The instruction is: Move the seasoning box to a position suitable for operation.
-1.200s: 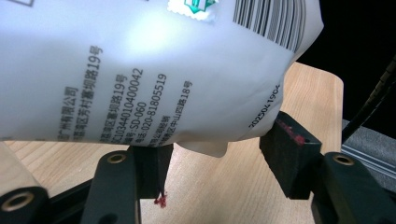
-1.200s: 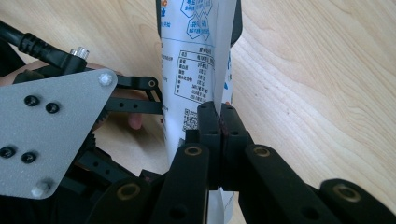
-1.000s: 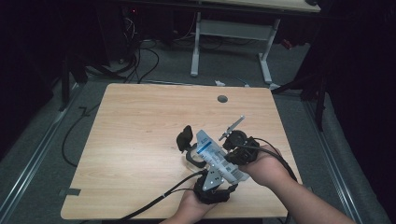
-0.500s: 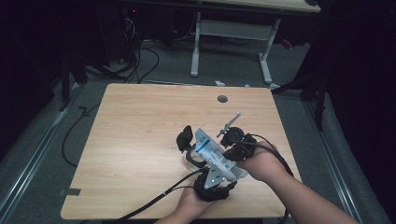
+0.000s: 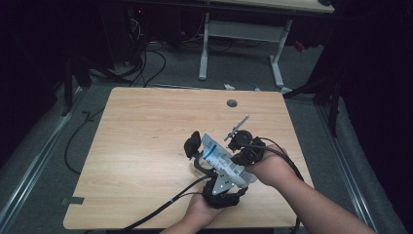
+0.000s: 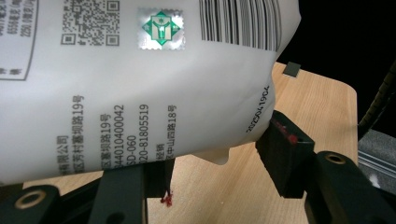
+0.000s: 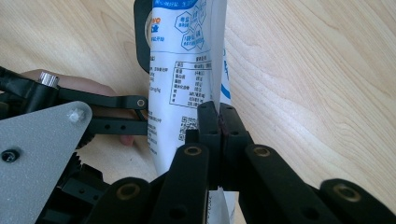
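A white and blue printed pouch [image 5: 221, 158] lies lengthwise over my left gripper [image 5: 202, 148] near the table's front edge. In the left gripper view the pouch [image 6: 140, 84] bulges down between the jaws of the left gripper [image 6: 219, 163]. One pad [image 6: 280, 140] sits right at the pouch's edge and the other is partly hidden under it; the jaws stand apart. My right gripper [image 5: 237, 158] comes in from the right. In its own view the right gripper [image 7: 219, 119] is shut on the pouch's thin side edge [image 7: 187, 70].
The wooden table [image 5: 146, 146] has a round cable hole [image 5: 232, 103] at the back. Cables trail from both grippers off the front edge. A white-legged desk [image 5: 204, 44] and floor cables stand beyond the table, in the dark.
The right gripper and the pouch edge it holds have shifted slightly left. The left hand has stayed put under the pouch.
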A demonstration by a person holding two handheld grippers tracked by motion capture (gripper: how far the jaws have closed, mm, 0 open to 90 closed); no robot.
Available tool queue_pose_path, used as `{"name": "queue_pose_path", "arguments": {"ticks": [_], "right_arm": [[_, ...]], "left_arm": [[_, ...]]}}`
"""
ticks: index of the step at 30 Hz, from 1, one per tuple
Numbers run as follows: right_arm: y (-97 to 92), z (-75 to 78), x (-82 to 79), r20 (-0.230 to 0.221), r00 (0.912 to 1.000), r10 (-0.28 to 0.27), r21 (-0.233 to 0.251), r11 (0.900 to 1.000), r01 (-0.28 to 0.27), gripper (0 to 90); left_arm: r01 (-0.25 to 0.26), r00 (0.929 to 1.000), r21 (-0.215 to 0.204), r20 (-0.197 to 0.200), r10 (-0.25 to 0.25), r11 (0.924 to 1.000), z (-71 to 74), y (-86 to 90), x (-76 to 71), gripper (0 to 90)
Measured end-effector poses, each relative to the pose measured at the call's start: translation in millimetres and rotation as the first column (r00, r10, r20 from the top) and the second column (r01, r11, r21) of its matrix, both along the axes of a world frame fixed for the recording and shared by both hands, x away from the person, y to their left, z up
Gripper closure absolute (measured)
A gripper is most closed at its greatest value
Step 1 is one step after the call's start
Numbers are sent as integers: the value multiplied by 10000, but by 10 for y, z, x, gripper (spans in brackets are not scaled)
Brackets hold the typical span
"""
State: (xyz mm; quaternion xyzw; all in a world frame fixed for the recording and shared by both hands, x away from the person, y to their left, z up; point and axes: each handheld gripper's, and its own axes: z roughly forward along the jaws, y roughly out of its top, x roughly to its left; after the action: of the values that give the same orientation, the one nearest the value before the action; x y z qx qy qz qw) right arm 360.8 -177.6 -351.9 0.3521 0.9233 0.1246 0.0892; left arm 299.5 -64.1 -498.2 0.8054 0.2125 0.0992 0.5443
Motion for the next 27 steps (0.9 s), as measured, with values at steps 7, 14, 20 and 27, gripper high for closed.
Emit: {"name": "queue_pose_path", "arguments": {"ticks": [7,14,20,27], "right_arm": [[24,8,13,34,10000,34,-40,10000,-34,900],[38,24,17,83,9999,109,-58,9999,-109,900],[52,27,24,53,9999,120,-51,9999,-120,900],[60,31,33,-30,9999,120,-81,9999,-120,900]], "left_arm": [[-16,10000,-156,-88,15,9999,15,7,2,497],[-6,9999,-326,-147,1,9995,28,9,6,497],[-13,9999,-367,-158,8,9993,35,12,8,499],[-16,9998,-419,-178,9,9991,38,10,8,500]]}}
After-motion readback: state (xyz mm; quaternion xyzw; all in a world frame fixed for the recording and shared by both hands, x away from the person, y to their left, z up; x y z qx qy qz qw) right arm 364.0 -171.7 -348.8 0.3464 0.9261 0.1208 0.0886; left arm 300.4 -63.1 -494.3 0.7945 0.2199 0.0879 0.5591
